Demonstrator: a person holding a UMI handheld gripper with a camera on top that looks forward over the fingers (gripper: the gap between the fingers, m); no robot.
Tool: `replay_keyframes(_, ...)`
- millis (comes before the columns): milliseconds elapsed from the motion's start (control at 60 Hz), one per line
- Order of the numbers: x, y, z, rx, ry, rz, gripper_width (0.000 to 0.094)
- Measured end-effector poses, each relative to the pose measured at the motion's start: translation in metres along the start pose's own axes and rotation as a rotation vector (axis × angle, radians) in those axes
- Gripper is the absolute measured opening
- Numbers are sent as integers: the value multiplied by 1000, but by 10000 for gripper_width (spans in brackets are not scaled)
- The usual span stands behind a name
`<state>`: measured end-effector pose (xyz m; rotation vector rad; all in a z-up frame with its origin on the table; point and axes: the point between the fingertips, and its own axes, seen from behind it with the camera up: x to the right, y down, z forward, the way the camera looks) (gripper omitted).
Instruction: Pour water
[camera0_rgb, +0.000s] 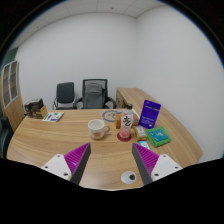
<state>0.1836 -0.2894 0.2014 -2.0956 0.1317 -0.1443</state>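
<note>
My gripper (111, 160) is open and empty, its two magenta-padded fingers (78, 157) spread wide above the wooden table (60, 142). Well beyond the fingers, near the table's middle, stands a white cup (97, 128). To its right is a small bottle with an orange top (125, 121) next to a pink round thing (124, 135). A small white round object with a dark centre (129, 177) lies on the table close to the right finger.
A purple box (150, 112) stands at the right with green and pale flat packs (158, 137) near it. Papers (51, 116) lie at the far left. Two office chairs (92, 93) stand behind the table; a wooden cabinet (128, 98) is at the back right.
</note>
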Motion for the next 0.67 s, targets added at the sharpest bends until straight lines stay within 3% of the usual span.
replay_keyframes(250, -23, 12, -82, -6, -11, 22, 863)
replay_keyframes(667, -25, 10, -116, 10, -2, 2, 858)
